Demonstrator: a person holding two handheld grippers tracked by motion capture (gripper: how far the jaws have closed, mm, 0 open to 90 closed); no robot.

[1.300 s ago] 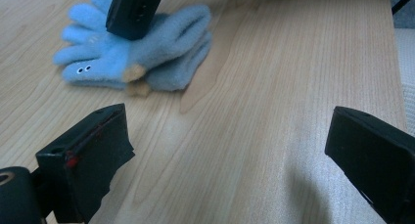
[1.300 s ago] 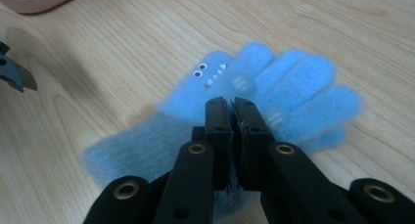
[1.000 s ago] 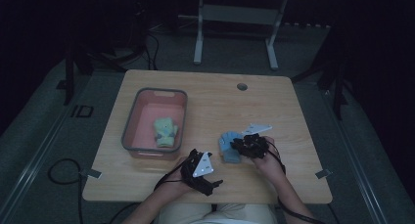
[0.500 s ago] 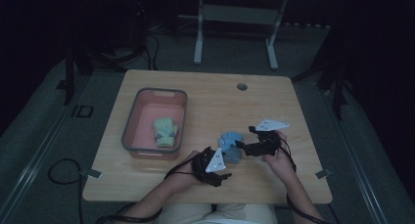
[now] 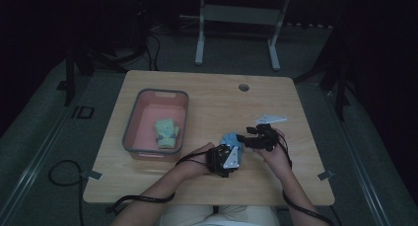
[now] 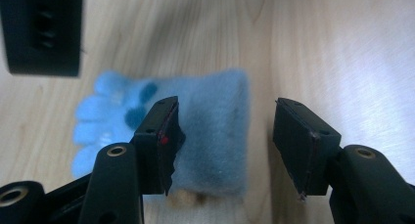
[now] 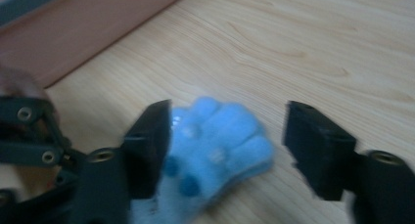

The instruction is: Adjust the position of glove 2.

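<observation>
Seemingly set up for folding or tidying, the high view has the blue sock (image 5: 231, 139) lying flat on the wooden surface (image 5: 207, 93), near the front edge, between the left hand-held gripper (image 5: 224, 159) and the right hand-held gripper (image 5: 249, 139), which approach it from opposite ends. Just to the left stands a pink bin (image 5: 180, 118) with a grey rim, already holding a folded green sock (image 5: 166, 133).

From the left gripper view, the left hand-held gripper (image 6: 225, 131) straddles the sock's (image 6: 215, 121) cuff end; its jaws have just been closing, with fleece between them, one pad touching and the other clear, so nothing is clamped.

Along the right gripper view, the right hand-held gripper (image 7: 227, 143) frames the toe end of the sock (image 7: 220, 141), plump rounded toes with darker dots, unpinched; its jaws have likewise been closing.
</observation>
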